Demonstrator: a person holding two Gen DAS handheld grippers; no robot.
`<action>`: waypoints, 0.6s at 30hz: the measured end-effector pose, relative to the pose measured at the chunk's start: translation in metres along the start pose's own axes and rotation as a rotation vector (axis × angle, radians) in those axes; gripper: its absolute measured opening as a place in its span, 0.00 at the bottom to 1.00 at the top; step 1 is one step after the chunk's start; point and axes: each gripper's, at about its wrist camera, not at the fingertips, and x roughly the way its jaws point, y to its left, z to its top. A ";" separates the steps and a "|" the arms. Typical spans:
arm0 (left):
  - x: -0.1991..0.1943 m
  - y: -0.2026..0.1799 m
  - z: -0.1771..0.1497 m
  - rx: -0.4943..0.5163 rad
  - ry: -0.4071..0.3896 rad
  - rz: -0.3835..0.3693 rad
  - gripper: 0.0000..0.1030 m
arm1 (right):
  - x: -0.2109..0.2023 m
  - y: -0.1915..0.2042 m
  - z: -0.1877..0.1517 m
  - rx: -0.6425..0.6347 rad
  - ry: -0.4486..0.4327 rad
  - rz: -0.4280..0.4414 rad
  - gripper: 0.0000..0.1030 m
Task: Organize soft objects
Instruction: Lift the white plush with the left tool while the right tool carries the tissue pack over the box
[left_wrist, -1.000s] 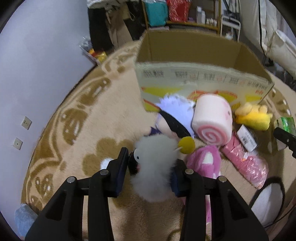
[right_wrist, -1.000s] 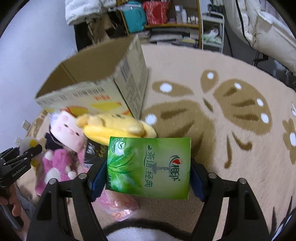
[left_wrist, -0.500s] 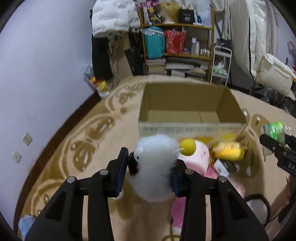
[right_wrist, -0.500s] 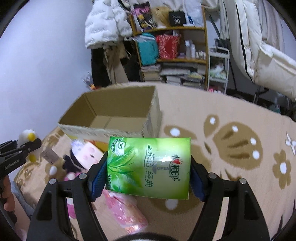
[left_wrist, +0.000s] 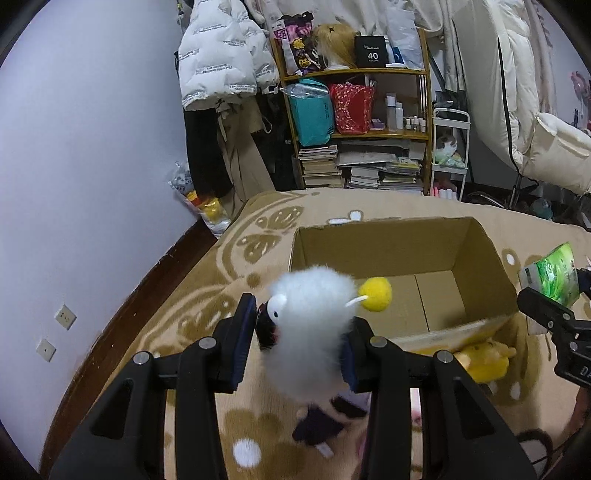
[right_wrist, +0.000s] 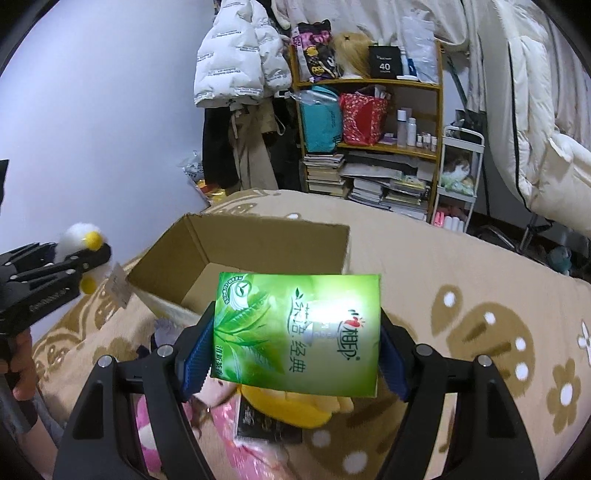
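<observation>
**Q:** Beige carpet runs underneath everything. What is each tool carrying over it?

**A:** Nearest, the left gripper pinches a fluffy white toy by its middle, its yellow pom-pom sticking out sideways. The right gripper clamps a green tissue pack by its short edges, jaws spread wide around it.

**Q:** What could go wrong?

**A:** I'd judge the fur compresses, so the toy may slide out before it is over the cardboard box. The slick pack could twist or slip. Both tools heading for one opening might also collide.

**Q:** Anything in the way?

**A:** Below the grippers lie a yellow plush, a pink plush and a dark-clothed doll, all against the box's near wall. The box itself looks empty. Further off stand a cluttered shelf and hanging jackets, well clear.
</observation>
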 end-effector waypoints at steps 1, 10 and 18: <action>0.004 -0.002 0.004 0.004 -0.001 0.003 0.38 | 0.004 0.001 0.004 -0.001 -0.003 0.006 0.77; 0.040 -0.017 0.029 0.037 -0.011 0.006 0.38 | 0.032 0.007 0.030 -0.006 -0.021 0.026 0.77; 0.069 -0.011 0.022 0.017 0.033 -0.041 0.38 | 0.062 0.020 0.040 -0.050 0.001 0.033 0.78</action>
